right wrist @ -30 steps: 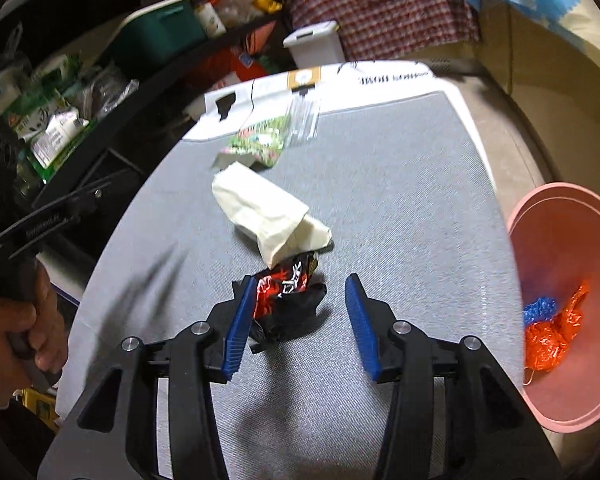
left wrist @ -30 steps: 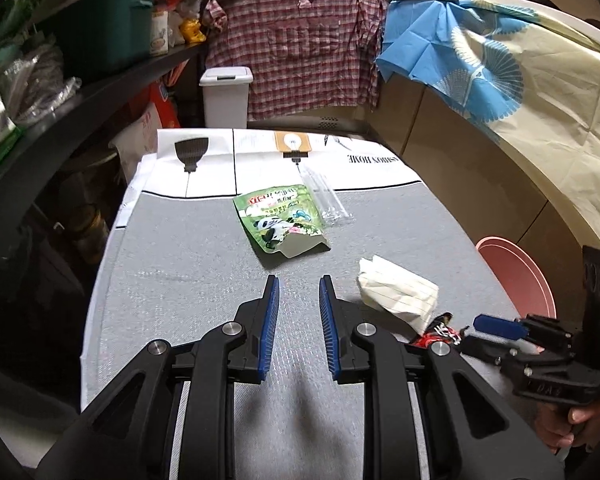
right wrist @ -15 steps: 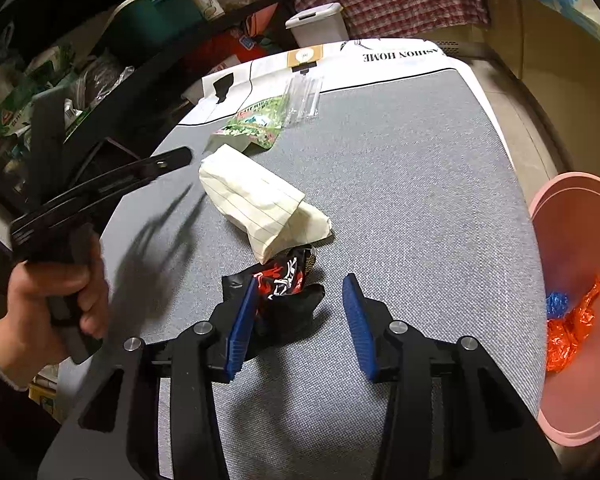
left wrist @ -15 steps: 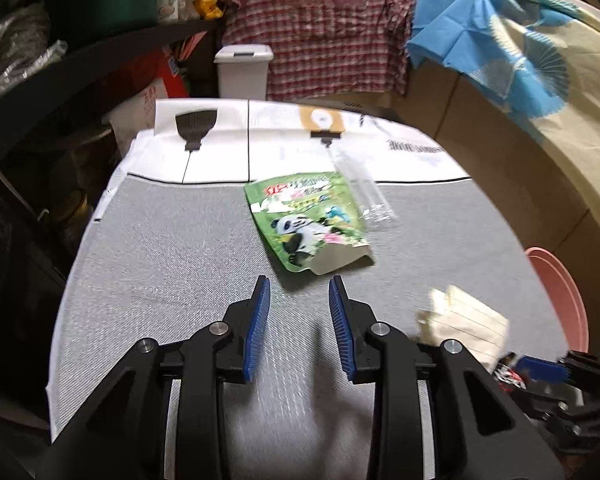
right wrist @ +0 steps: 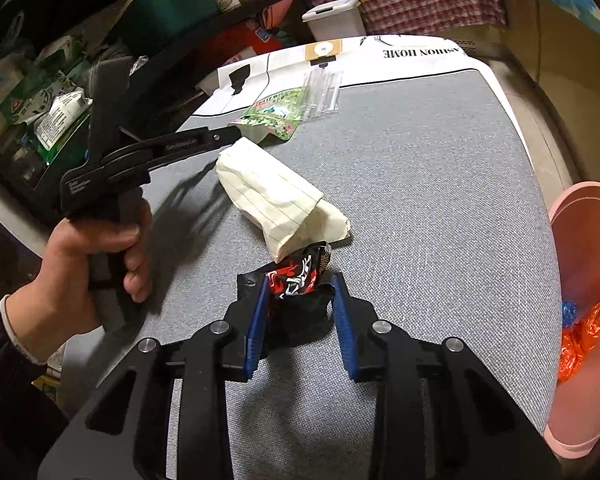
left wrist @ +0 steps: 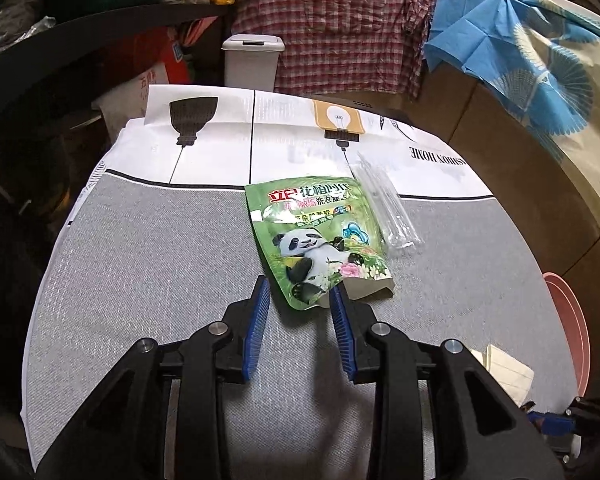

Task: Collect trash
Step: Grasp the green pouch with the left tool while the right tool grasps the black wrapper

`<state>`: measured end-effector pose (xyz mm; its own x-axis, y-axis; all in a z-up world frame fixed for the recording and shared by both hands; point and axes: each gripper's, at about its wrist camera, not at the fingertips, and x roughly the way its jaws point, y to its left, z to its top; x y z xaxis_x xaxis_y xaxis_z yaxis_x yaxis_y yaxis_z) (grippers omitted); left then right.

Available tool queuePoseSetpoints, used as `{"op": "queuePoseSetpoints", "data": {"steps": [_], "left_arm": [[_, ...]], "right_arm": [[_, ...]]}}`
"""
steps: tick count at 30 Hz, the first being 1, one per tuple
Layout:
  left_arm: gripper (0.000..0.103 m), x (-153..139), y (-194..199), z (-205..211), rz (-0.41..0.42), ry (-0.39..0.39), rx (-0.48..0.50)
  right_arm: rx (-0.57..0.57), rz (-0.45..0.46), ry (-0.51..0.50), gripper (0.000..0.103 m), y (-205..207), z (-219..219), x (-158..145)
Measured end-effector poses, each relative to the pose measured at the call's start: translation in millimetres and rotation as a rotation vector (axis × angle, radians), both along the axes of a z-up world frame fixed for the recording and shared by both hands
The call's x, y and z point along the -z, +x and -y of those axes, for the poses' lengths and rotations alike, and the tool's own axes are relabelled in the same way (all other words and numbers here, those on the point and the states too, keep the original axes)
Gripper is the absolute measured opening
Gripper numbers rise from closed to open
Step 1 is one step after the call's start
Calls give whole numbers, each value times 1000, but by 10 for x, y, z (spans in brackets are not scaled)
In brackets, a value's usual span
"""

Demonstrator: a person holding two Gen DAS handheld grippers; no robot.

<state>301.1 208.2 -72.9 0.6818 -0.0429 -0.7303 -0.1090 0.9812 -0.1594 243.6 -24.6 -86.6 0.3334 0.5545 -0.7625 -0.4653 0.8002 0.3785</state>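
A green panda pouch (left wrist: 318, 238) lies flat on the grey table cloth (left wrist: 140, 280). My left gripper (left wrist: 300, 298) is open, its fingertips on either side of the pouch's near corner. A clear plastic wrapper (left wrist: 384, 208) lies just right of the pouch. My right gripper (right wrist: 298, 294) has its blue pads closed in on both sides of a crumpled black and red wrapper (right wrist: 300, 284). A folded white paper packet (right wrist: 276, 200) lies just beyond that wrapper. A pink bin (right wrist: 588, 300) stands at the table's right edge, holding orange and blue trash.
The left gripper's body and the hand holding it (right wrist: 112, 184) show at the left in the right wrist view. A white lidded bin (left wrist: 252, 60) stands beyond the table. Dark cluttered shelves (right wrist: 60, 80) run along the left side.
My left gripper moved forward to the panda pouch and now straddles its corner. My right gripper narrowed around the black and red wrapper.
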Motion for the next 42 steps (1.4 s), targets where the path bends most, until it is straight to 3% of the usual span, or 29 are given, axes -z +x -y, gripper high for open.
{"op": "queuePoseSetpoints", "data": {"steps": [1, 3, 9, 26, 42], "left_arm": [[31, 4, 6, -3, -3, -3, 2], [22, -2, 2, 0, -5, 0, 5], [16, -101, -72, -7, 3, 28, 0], [14, -528, -687, -111, 63, 62, -45], [14, -885, -1289, 121, 139, 68, -76]], "right_arm": [[-5, 1, 2, 29, -4, -6, -5], [-12, 9, -6, 28, -22, -28, -19], [-1, 37, -15, 25, -48, -4, -91], [44, 126, 1, 24, -238, 78, -438], [140, 235, 7, 24, -503, 323, -740]]}}
